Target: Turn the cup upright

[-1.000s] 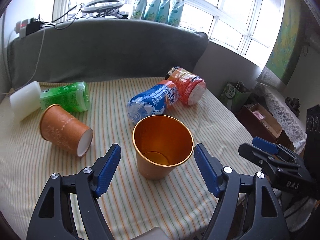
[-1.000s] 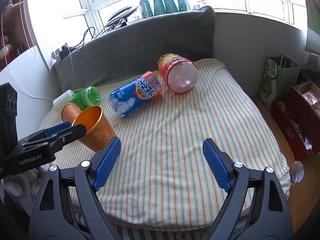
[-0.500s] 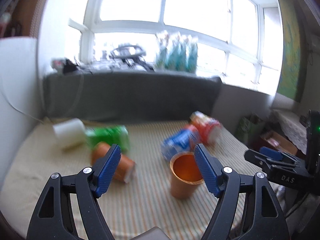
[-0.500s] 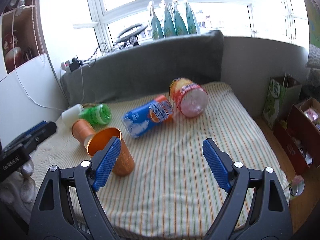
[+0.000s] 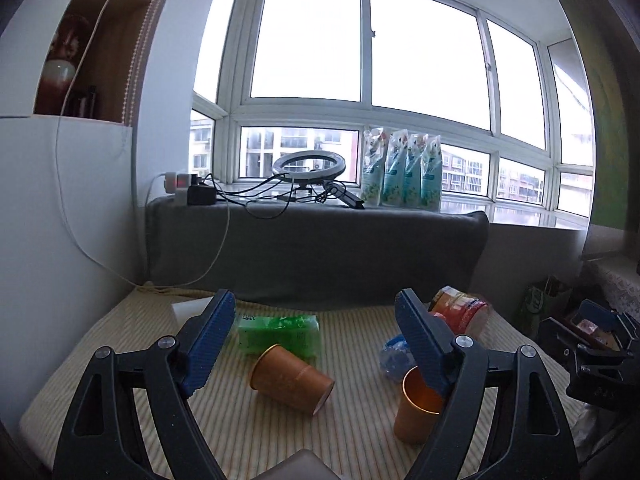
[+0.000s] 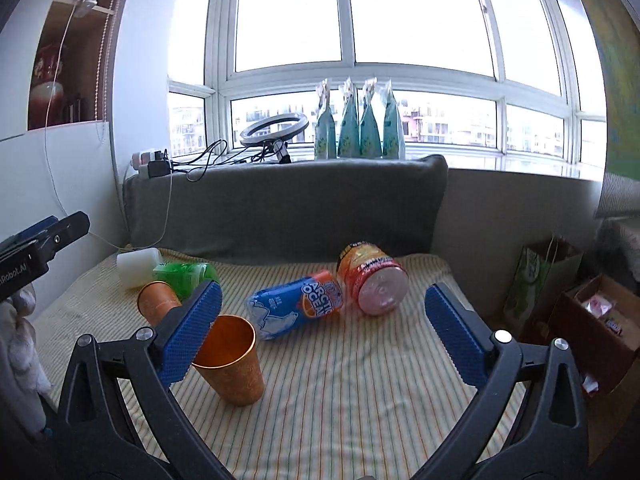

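An orange metal cup (image 5: pixel 414 412) stands upright, mouth up, on the striped cloth (image 5: pixel 248 432); it also shows in the right wrist view (image 6: pixel 234 364), partly behind the left finger. A brown paper cup (image 5: pixel 290 378) lies on its side to its left, seen too in the right wrist view (image 6: pixel 157 301). My left gripper (image 5: pixel 316 344) is open and empty, raised and pulled back from the cups. My right gripper (image 6: pixel 320 336) is open and empty above the cloth.
A green bottle (image 5: pixel 280 334), a white container (image 6: pixel 138 267), a blue-orange bottle (image 6: pixel 296 309) and a red-orange jar (image 6: pixel 372 283) lie on the cloth. A grey cushion (image 6: pixel 288 216) backs it. Bags and a box (image 6: pixel 592 320) stand on the floor at right.
My left gripper has drawn back and lifted away from the upright orange cup, tilting up toward the window. My right gripper has also pulled back and risen. The cup stays upright.
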`<state>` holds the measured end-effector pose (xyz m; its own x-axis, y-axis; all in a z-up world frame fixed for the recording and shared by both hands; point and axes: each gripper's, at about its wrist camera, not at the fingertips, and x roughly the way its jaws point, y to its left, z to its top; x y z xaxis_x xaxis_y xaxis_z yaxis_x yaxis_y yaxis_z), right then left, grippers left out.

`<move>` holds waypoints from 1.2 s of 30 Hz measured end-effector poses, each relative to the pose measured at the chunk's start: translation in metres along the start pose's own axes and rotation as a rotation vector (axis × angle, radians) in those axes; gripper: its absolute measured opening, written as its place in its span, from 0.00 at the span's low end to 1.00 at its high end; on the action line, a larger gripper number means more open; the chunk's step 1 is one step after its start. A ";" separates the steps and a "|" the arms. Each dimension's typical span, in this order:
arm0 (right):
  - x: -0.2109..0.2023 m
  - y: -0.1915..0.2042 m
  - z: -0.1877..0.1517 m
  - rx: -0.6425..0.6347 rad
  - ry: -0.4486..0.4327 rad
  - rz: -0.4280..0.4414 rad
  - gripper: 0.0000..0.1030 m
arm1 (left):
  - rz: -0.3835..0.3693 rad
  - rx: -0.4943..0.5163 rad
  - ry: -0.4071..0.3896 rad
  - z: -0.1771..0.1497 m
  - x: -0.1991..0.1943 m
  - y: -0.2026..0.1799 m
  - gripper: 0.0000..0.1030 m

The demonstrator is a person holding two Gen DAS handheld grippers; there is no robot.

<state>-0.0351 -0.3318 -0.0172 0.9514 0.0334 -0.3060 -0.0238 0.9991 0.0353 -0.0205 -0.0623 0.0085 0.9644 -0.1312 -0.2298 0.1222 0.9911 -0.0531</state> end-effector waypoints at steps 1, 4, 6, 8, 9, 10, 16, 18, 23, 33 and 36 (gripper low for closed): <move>-0.001 0.001 0.001 -0.004 -0.005 -0.003 1.00 | 0.003 0.003 -0.001 0.000 0.000 0.000 0.80; -0.001 0.002 0.001 -0.004 -0.009 -0.002 1.00 | 0.007 0.008 -0.003 0.000 -0.001 0.001 0.81; 0.000 0.002 0.002 0.006 -0.008 0.002 1.00 | 0.007 0.009 0.000 -0.001 -0.001 0.000 0.81; 0.000 0.000 0.001 0.016 -0.009 0.002 1.00 | 0.007 0.011 0.005 -0.001 0.000 0.000 0.81; 0.000 0.000 0.001 0.019 -0.008 0.002 1.00 | 0.006 0.011 0.008 -0.001 0.000 0.000 0.81; 0.000 0.000 0.001 0.019 -0.006 0.002 1.00 | 0.008 0.011 0.008 -0.002 0.000 -0.001 0.81; 0.003 -0.001 -0.001 0.017 0.008 -0.001 1.00 | 0.007 0.007 0.003 0.000 -0.001 0.000 0.81; 0.003 -0.001 -0.002 0.022 0.010 -0.003 1.00 | 0.008 0.007 0.002 0.000 -0.002 0.000 0.81; 0.003 -0.002 -0.001 0.024 0.008 -0.004 1.00 | 0.006 0.008 0.005 0.000 -0.002 0.000 0.81; 0.002 -0.002 0.000 0.025 0.011 -0.002 1.00 | 0.006 0.009 0.002 0.000 -0.002 0.000 0.81; 0.002 -0.002 -0.001 0.025 0.011 -0.002 1.00 | 0.005 0.014 0.003 0.000 -0.002 0.000 0.81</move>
<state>-0.0332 -0.3341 -0.0186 0.9480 0.0316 -0.3167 -0.0139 0.9982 0.0581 -0.0224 -0.0623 0.0090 0.9643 -0.1259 -0.2332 0.1202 0.9920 -0.0383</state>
